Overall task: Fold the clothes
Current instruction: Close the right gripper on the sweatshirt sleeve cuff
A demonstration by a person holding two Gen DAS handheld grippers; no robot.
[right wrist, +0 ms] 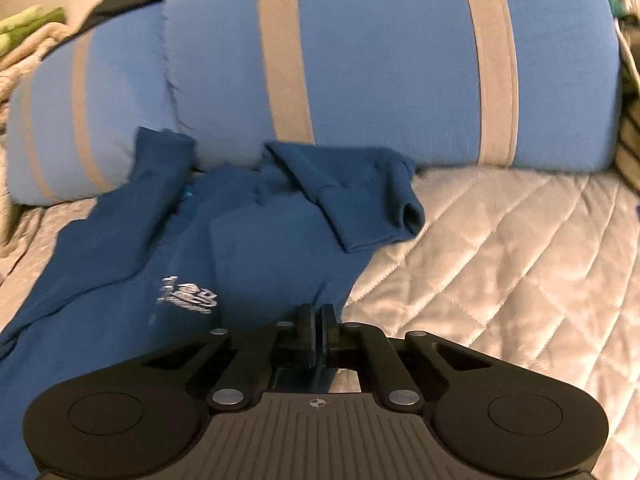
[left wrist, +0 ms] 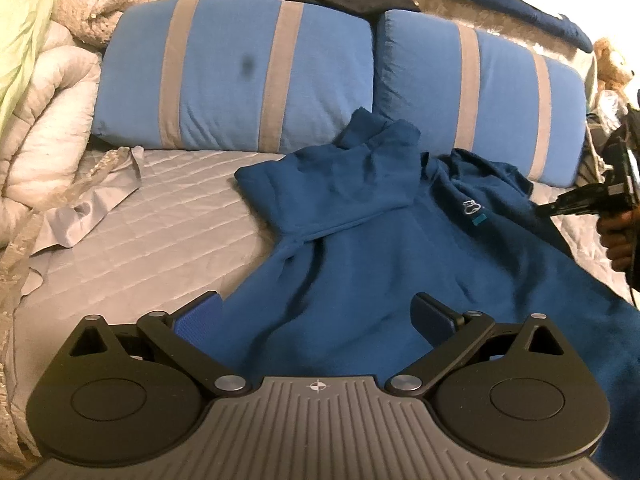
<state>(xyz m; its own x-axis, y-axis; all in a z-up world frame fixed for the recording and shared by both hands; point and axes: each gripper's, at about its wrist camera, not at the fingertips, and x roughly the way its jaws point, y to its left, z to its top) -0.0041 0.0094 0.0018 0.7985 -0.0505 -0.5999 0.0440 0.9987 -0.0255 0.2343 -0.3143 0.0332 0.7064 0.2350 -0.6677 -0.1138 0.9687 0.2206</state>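
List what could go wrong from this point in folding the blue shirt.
1. The right gripper is shut at the very edge of the blue shirt; so small a pinch could slip when lifted.
2. The left gripper is open and holds nothing, so a one-sided pull may drag or bunch the shirt.
3. The crumpled sleeve lies against the pillow and could fold in crooked.

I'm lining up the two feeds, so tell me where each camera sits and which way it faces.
Left wrist: sits on the left gripper, angled down across the shirt toward the pillows; its open fingers show, with the person's right hand at the right edge.
Right wrist: sits on the right gripper, angled down over the shirt's edge and the quilt; its shut fingers show.
Shared: the shirt, its logo, the pillows, the quilt.
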